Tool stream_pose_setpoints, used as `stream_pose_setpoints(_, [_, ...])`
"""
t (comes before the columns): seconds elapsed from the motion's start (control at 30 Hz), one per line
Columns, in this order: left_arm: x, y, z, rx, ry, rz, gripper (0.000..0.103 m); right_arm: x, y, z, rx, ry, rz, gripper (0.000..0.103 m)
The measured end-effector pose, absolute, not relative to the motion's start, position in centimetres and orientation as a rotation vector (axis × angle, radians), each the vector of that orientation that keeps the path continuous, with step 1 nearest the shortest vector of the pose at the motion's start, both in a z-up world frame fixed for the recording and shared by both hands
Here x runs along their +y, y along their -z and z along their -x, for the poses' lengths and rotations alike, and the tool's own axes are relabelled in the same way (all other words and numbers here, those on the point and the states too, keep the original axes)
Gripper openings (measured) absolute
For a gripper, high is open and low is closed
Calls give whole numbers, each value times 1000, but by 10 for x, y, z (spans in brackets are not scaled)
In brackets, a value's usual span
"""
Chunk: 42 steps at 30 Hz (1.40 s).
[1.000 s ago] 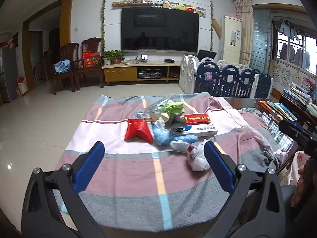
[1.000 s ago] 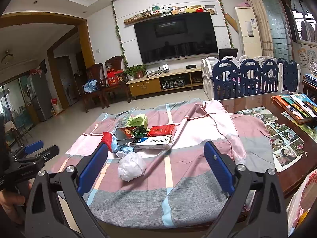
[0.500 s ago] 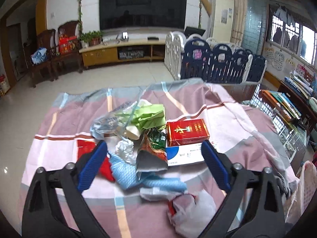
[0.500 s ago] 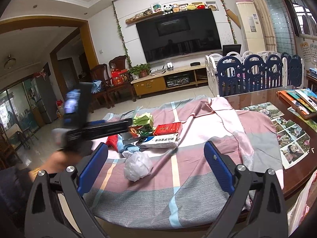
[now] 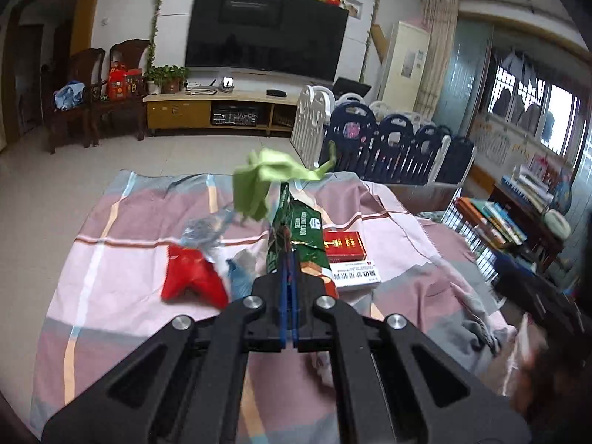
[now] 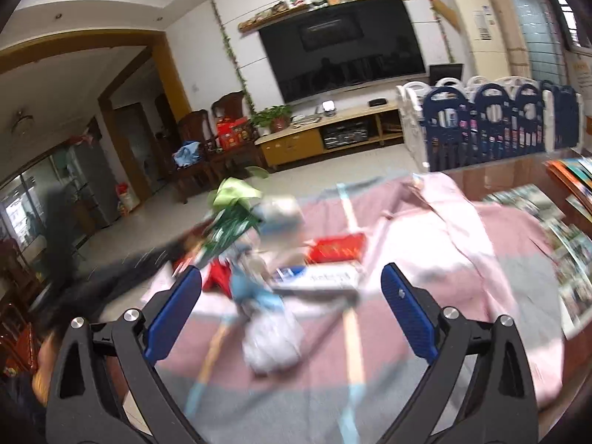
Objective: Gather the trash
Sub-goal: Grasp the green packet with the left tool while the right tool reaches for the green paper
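Once open, left gripper clamped — green wrapper raised

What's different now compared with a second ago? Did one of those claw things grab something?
Yes. The left gripper, open a second ago, moved in over the trash pile, shut on the green wrapper and lifted it; a light green paper scrap comes up with it. The right gripper is still open, holding nothing. The red box, the white box and the red bag still lie on the striped cloth.
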<state>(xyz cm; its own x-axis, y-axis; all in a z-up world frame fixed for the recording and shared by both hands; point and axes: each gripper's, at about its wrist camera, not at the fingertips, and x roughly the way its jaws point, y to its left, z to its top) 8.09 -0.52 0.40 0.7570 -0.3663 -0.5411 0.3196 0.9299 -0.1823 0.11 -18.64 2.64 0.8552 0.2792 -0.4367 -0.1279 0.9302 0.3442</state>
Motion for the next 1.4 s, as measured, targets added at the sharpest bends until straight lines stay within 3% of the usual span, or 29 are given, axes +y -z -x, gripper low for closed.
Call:
stream_pose_setpoints(0.2, [46, -9, -46, 560, 333, 183, 3, -162, -45, -71, 523, -237, -333, 95])
stream_pose_setpoints(0.37, [90, -19, -36, 481, 260, 289, 3, -125, -27, -115, 645, -265, -315, 95])
stream_pose_setpoints(0.57, [142, -30, -21, 374, 54, 387, 3, -50, 4, -107, 747, -327, -231, 95])
stream_pose_setpoints(0.77, [153, -32, -20, 385, 14, 388, 3, 20, 50, -90, 873, -311, -61, 95])
stream_pose_setpoints(0.83, [150, -34, -22, 393, 14, 379, 3, 31, 69, -100, 944, -292, -22, 70])
stream_pose_setpoints(0.87, [149, -33, -23, 398, 15, 374, 3, 31, 76, -104, 975, -288, -10, 34])
stream_pose_setpoints(0.9, [147, -33, -26, 406, 19, 367, 3, 29, 83, -108, 1015, -304, -26, 20])
stream_pose_setpoints(0.97, [142, -32, -28, 418, 29, 353, 3, 15, 76, -101, 1004, -333, -101, 7])
stream_pose_setpoints(1.23, [105, -30, -34, 446, 93, 255, 3, -81, -20, -12, 701, -366, -142, 4])
stream_pose_setpoints(1.4, [72, -23, -26, 474, 144, 182, 3, -141, -37, 31, 546, -259, -88, 4])
